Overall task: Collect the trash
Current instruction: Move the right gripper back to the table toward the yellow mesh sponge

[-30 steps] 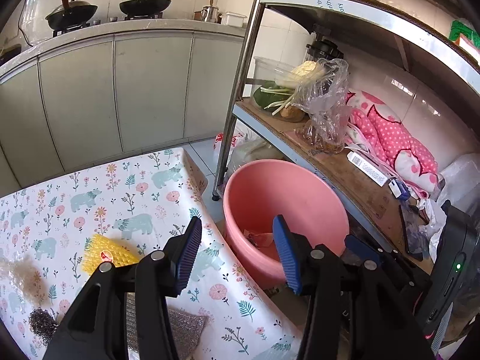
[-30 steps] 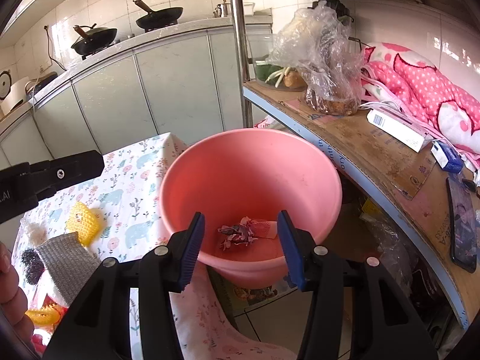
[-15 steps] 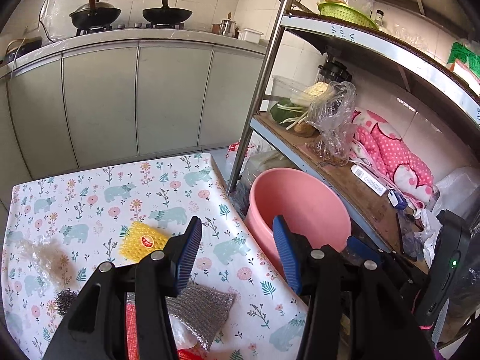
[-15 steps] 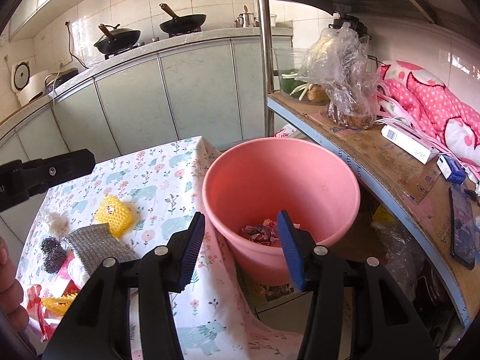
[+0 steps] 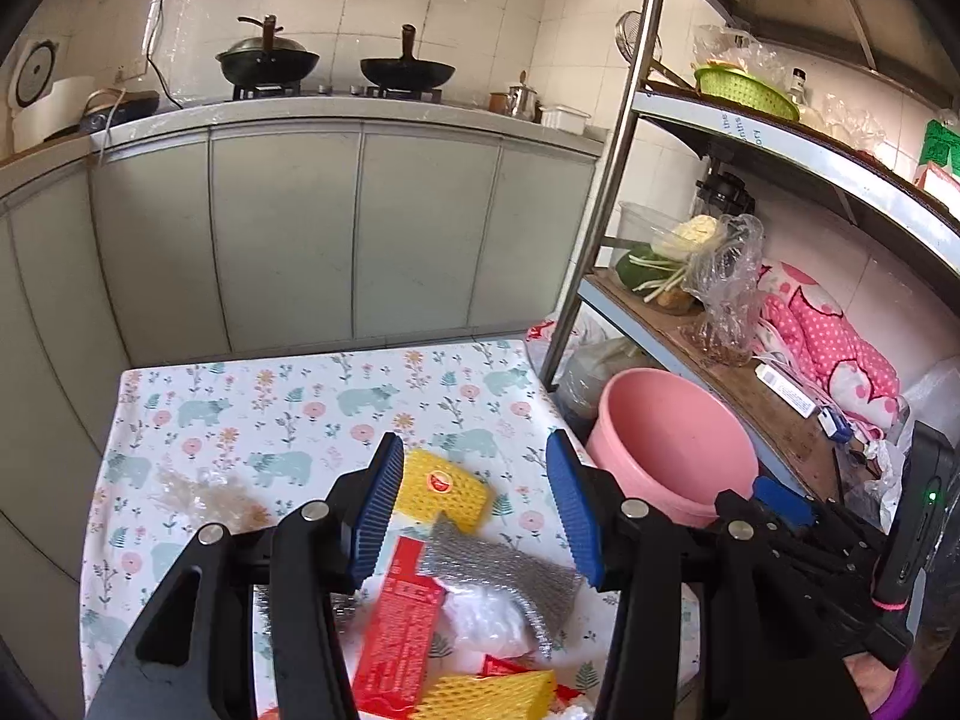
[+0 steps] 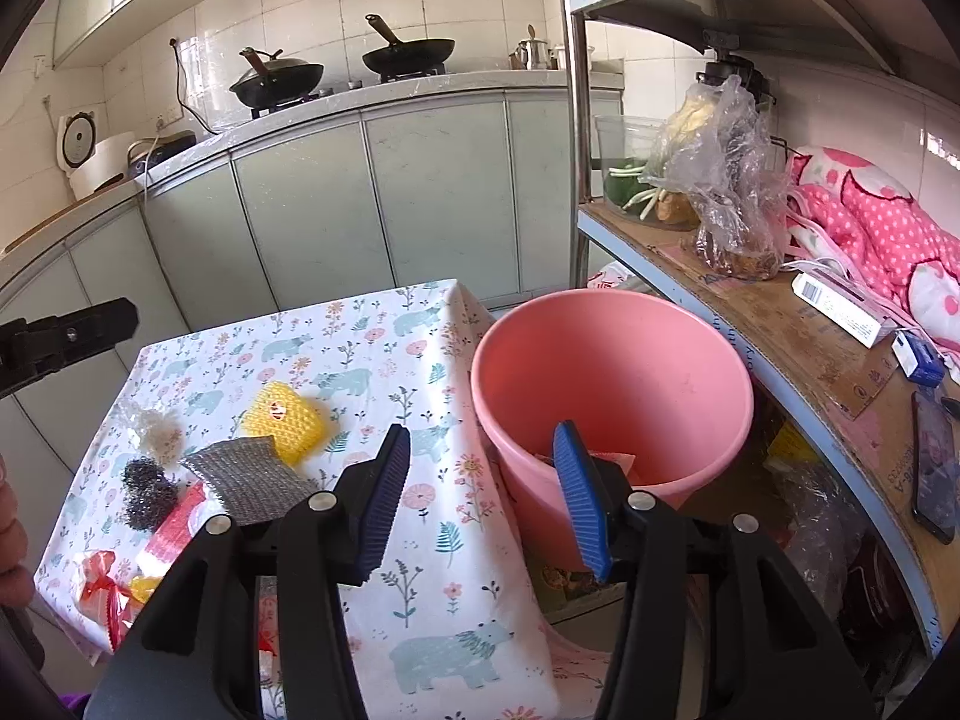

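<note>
A pink bucket stands on the floor right of the table, with wrappers at its bottom. Trash lies on the bear-print tablecloth: a yellow foam net, a silver foam sheet, a red wrapper, white plastic and another yellow net. My left gripper hangs open and empty above this pile. My right gripper is open and empty over the table's right edge, beside the bucket. The right wrist view also shows the yellow net, the silver sheet and a dark scrubber.
A metal rack post rises beside the bucket. Its wooden shelf holds a plastic bag, a pink dotted cloth, a box and a phone. Grey cabinets with woks on top close off the back. A crumpled clear wrapper lies at the table's left.
Both grippers have pulled back and up from the bucket towards the table. The left one now looks over the trash pile instead of the bucket. Both stay open.
</note>
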